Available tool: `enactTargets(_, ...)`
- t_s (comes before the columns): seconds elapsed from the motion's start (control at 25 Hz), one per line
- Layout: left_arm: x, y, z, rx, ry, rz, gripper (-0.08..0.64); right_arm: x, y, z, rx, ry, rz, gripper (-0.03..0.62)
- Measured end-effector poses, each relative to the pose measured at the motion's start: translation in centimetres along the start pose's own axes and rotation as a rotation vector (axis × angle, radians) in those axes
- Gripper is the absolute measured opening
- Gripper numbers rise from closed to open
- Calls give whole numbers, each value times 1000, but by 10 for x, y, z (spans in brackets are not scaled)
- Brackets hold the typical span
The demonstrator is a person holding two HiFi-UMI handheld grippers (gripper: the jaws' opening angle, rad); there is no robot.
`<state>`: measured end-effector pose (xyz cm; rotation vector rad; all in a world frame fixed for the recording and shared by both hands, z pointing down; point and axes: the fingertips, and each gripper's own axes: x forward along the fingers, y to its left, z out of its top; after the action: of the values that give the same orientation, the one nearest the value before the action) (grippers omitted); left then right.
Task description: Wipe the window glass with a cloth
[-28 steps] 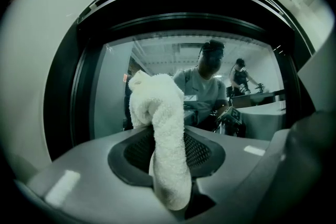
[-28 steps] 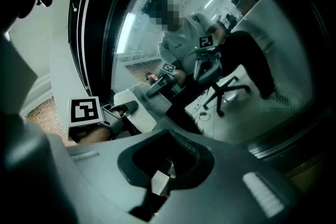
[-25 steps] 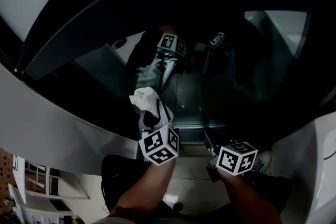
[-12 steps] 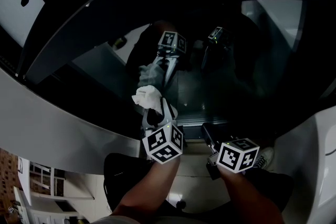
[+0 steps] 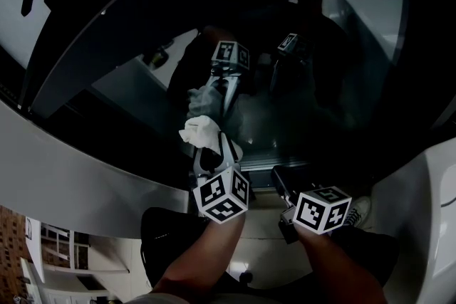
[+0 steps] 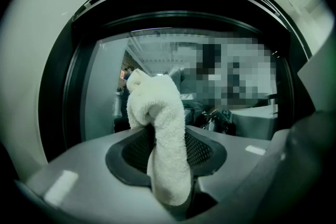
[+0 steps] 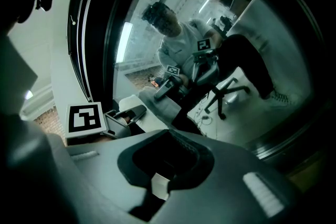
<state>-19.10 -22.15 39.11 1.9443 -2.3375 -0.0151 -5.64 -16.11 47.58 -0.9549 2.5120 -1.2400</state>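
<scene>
Dark reflective window glass (image 5: 306,117) filled the background. Close against it sat the white fluffy terry cloth (image 6: 157,123), bunched and pinched between the jaws of the left gripper (image 5: 212,152), its top bulging beyond the fingertips. Just beside, the right gripper (image 7: 167,168) held nothing, jaws together.

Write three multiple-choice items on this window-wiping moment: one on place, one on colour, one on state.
1. Where is the cloth?
A. on the floor
B. up at the window glass
C. draped on a chair

2. What colour is the cloth?
A. white
B. red
C. black

3. The left claw is:
A. open and empty
B. shut on the cloth
C. out of view

Answers:
1. B, the head view shows the cloth meeting its own reflection.
2. A, it looks white in both views.
3. B, the cloth runs between the jaws.
</scene>
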Motion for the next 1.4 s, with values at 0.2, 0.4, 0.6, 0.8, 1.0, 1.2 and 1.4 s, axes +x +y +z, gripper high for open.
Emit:
enactTargets(0.2,-1,-8,-3,-2,8,-10,158,-5,-2,3,-1,-9,-4,0)
enactTargets(0.4,-2,-18,-5,-5,14,-21,158,-12,-9,5,11,-14,-13,0)
enactTargets(0.6,-3,-28,-7,-4,18,-28,158,-21,-12,9,13,-26,-20,0)
enactTargets(0.8,-5,-40,-9,-4,20,-44,158,-30,-21,14,26,-40,-33,0)
enactTargets(1.0,-7,-55,-13,-3,27,-71,158,-38,-24,15,33,-50,-37,0)
enactTargets(1.2,-9,-66,-15,0,30,-84,156,-45,-25,20,36,-64,-37,0)
enactTargets(1.4,-11,-77,-17,4,36,-91,156,-54,-28,24,39,-77,-40,0)
